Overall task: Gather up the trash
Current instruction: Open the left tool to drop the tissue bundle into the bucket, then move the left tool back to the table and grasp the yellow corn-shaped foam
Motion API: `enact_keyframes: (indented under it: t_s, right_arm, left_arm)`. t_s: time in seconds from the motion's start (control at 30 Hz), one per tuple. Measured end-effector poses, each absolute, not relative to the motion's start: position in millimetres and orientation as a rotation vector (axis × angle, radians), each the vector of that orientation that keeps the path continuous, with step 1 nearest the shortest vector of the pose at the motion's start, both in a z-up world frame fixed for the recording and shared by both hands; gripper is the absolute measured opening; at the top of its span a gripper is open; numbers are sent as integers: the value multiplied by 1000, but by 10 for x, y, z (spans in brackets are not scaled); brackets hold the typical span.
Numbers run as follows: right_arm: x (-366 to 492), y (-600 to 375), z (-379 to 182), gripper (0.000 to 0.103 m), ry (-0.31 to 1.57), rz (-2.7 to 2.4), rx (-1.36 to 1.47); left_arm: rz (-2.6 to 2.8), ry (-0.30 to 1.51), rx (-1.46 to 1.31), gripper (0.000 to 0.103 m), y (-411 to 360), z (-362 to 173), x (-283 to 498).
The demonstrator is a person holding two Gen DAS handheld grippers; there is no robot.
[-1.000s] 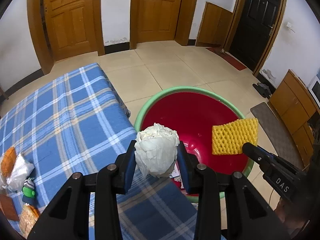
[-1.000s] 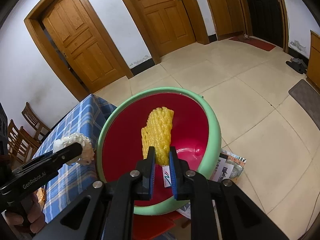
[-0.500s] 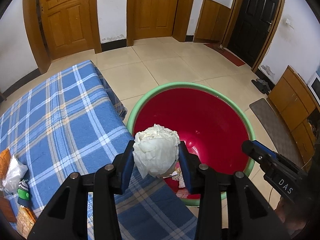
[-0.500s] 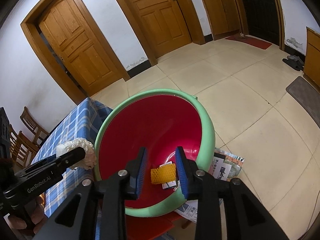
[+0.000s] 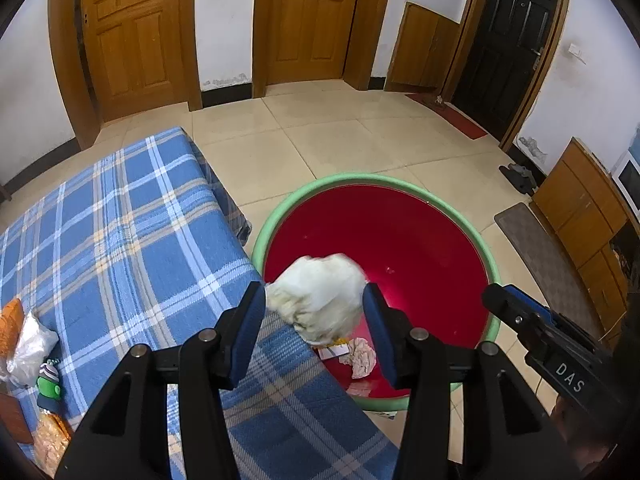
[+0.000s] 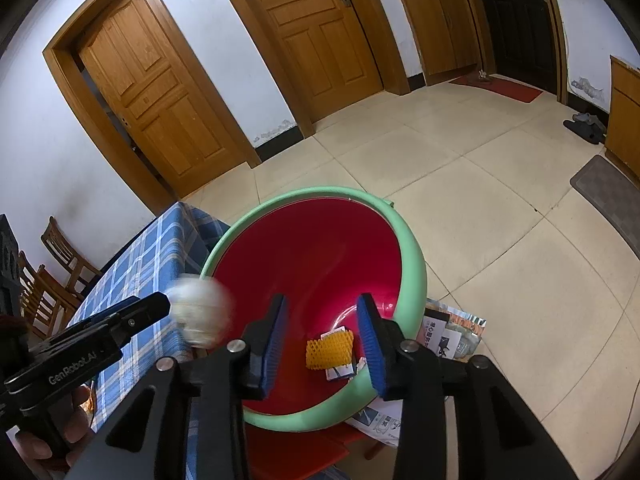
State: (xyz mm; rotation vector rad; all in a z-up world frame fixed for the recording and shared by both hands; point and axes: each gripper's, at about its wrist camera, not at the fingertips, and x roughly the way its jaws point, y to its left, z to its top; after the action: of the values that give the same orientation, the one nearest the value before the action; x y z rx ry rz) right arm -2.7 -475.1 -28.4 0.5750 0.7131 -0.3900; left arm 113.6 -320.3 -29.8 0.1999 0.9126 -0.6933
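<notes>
The left claw (image 5: pixel 314 322) has just been opening, and the white paper wad (image 5: pixel 318 296) that sat clamped between its pads a second ago is now blurred and slipping free over the near edge of the basin (image 5: pixel 440 208) — the pads stand wider than the wad, so I judge it released and falling. The right claw (image 6: pixel 320 338) has also been opening and now stands moderately wide with nothing between its pads; the yellow foam net (image 6: pixel 330 349) it pinched a second ago lies on the basin's red floor beside a small card (image 6: pixel 340 372) and a crumpled tissue (image 5: pixel 362 358). That makes two pieces binned at once, while wrappers (image 5: pixel 28 344) lie at the far left of the checked worktop (image 5: pixel 132 240) — likely the next to collect. Readable writing: "DAS" on the right claw's side in the left view, "GenRobot.AI" on the left claw's body in the right view; the print on the papers (image 6: pixel 452 332) under the basin is too small to read.
</notes>
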Motion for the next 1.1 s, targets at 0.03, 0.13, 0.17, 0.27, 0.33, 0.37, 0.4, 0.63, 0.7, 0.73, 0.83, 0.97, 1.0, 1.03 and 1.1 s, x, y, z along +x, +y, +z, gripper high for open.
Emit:
enact_keyframes:
  t_s: [0.03, 0.13, 0.17, 0.27, 0.33, 0.37, 0.4, 0.63, 0.7, 0.73, 0.83, 0.97, 1.0, 1.03, 1.1]
  right_arm:
    - [-25, -4743, -279, 40, 713, -390, 575]
    - [-38, -4718, -252, 42, 709, -387, 573]
    - [-47, -4709, -240, 43, 706, -386, 571]
    - [-60, -4667, -192, 46, 699, -382, 564]
    - [-65, -4625, -151, 48, 693, -376, 558]
    - [-68, -4605, -132, 49, 691, -373, 555]
    - [-70, -4584, -115, 51, 690, -369, 551]
    - [-88, -4372, 37, 54, 673, -330, 530]
    - [-77, -4305, 78, 55, 671, -319, 523]
    - [-75, -4268, 98, 55, 670, -314, 519]
    - [-59, -4163, 148, 58, 670, -300, 508]
    - [-58, -4020, 202, 61, 669, -274, 491]
    - [-52, -3982, 217, 62, 669, -267, 487]
    - [-48, -3938, 228, 62, 669, -260, 481]
    - [-38, -3874, 243, 64, 671, -247, 474]
  left_arm:
    - [-694, 910, 197, 51, -3194, -285, 1131]
    - [-690, 908, 188, 51, -3160, -260, 1122]
    - [-687, 909, 184, 51, -3139, -251, 1118]
    - [-673, 910, 170, 51, -3077, -228, 1112]
    - [-667, 909, 164, 51, -3039, -204, 1102]
    - [-662, 907, 161, 51, -3005, -190, 1096]
    - [-657, 904, 157, 51, -2971, -176, 1089]
    - [-610, 888, 123, 51, -2652, -71, 1032]
    - [-597, 885, 112, 51, -2552, -44, 1021]
    - [-588, 883, 104, 51, -2490, -27, 1014]
    - [-559, 877, 88, 51, -2334, 6, 996]
    - [-521, 868, 62, 51, -2123, 49, 978]
    - [-512, 866, 56, 51, -2069, 57, 973]
    - [-501, 863, 51, 51, -1999, 66, 964]
    - [-480, 858, 42, 51, -1888, 85, 951]
